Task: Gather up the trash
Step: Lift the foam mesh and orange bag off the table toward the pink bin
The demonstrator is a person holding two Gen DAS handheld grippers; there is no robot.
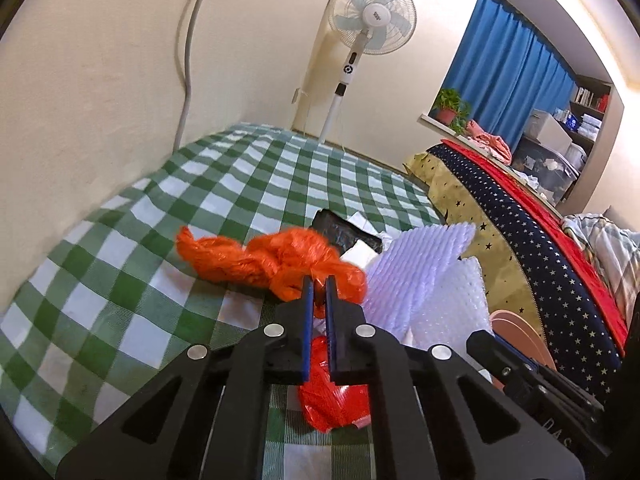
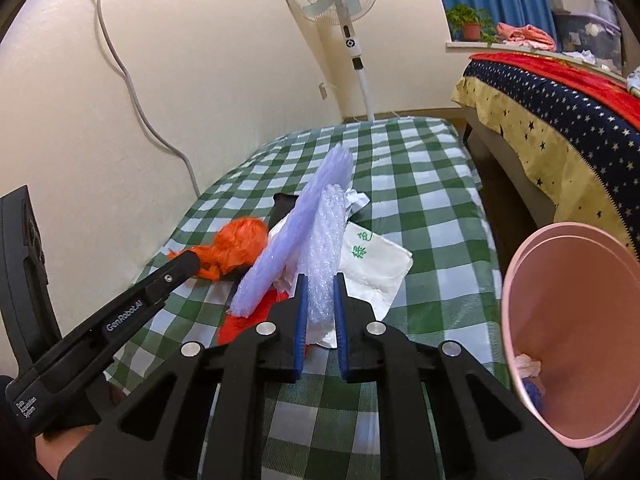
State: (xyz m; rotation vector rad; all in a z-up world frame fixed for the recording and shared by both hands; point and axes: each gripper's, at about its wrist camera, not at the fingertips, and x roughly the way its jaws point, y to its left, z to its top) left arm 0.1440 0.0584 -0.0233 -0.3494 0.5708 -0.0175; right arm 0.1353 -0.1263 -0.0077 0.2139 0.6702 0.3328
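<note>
Left wrist: left claw (image 1: 319, 284) pinches orange bag (image 1: 256, 260); right claw (image 2: 320, 280) grips bubble wrap (image 2: 326, 248)

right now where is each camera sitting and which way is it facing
Left wrist: rides the left gripper, looking forward and down over the green checked tablecloth; its jaws pinch a crumpled orange plastic bag; the right gripper's side shows at lower right.
Right wrist: rides the right gripper, looking the same way; its jaws clamp a clear bubble wrap sheet beside a pink plastic bin.
Shared: both see the tablecloth, orange bag and white standing fan.
</note>
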